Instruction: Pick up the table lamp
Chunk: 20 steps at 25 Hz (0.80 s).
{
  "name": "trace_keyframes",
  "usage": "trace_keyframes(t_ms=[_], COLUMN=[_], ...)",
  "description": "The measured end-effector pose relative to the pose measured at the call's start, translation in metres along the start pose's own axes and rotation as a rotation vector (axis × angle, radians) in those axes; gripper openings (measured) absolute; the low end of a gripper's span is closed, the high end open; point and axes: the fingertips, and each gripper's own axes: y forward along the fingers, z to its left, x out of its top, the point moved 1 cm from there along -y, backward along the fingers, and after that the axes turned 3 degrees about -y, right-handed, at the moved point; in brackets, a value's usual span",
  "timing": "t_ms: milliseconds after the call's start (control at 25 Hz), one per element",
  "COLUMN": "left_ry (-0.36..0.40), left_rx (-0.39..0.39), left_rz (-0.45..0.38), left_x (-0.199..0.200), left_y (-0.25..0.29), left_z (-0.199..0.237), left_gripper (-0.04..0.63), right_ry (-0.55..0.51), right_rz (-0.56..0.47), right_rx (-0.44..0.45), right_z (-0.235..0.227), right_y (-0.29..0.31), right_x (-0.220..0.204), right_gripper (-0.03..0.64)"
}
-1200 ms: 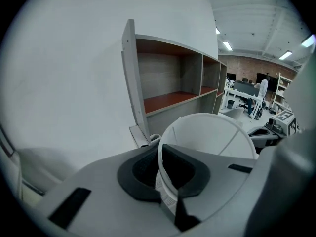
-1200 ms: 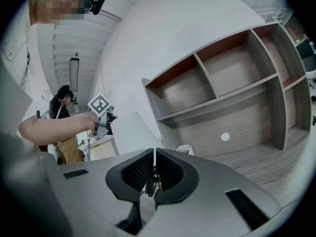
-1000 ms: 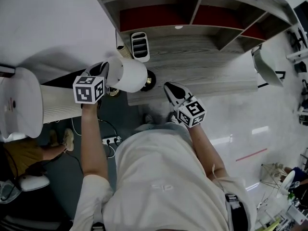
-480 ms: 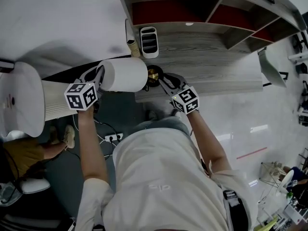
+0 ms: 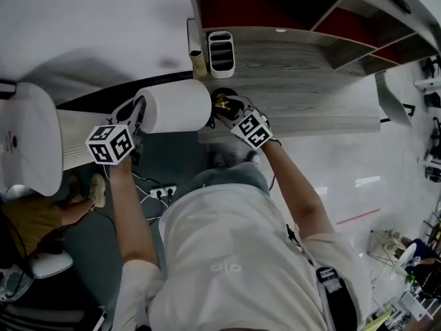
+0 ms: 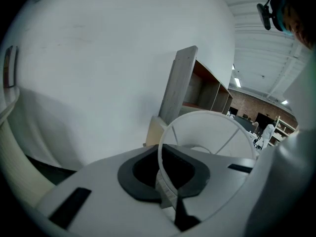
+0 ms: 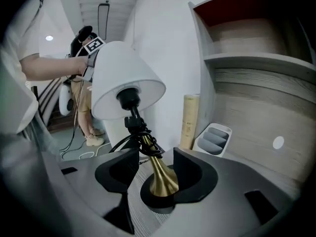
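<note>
Table lamp (image 5: 180, 106) is seen leaning, its long axis running from the black round base (image 7: 157, 202) at the near left corner of the desk (image 5: 310, 81) out to the white shade (image 7: 123, 75). The shade hangs beyond the desk's left edge. Its open top is pointed away from the desk, toward the left gripper (image 5: 138, 110).

In the left gripper view the shade's thin top rim (image 6: 159, 147) is pinched between the jaws, which are closed on it. Thin wire spokes are seen inside the smooth, matte, slightly tapered drum.

At the desk's near edge, the right gripper (image 7: 158, 174) is set low over the desk top with its jaws apart, one on either side of the brass stem (image 7: 149, 152). A gap is seen on one side. Contact on the other side cannot be made out.

The stem is polished and trumpet-shaped, flared wide at the base and narrowing up to a black socket (image 7: 129, 98). A black cord (image 7: 132, 132) is wound round its upper part. The desk top is grey wood grain. At the desk's back left corner a white slotted organizer (image 5: 222, 52) and a cardboard tube (image 5: 199, 62) are seen standing side by side.
</note>
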Motion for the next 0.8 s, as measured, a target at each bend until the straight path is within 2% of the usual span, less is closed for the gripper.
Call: trace_keyframes(t_ms=[400,800], left_ry=[-0.059,-0.116], left_rx=[0.014,0.032], left_rz=[-0.010,-0.018], left_x=[-0.014,-0.025], left_y=[-0.009,-0.015], left_z=[0.023,0.040], left_gripper=[0.026,0.026], right_ry=[-0.162,-0.201], right_rz=[0.129,0.228], right_rx=[0.086,0.184], right_z=[0.008,0.015], right_y=[0.053,0.081], right_x=[-0.003,-0.004], right_gripper=[0.236,0.225])
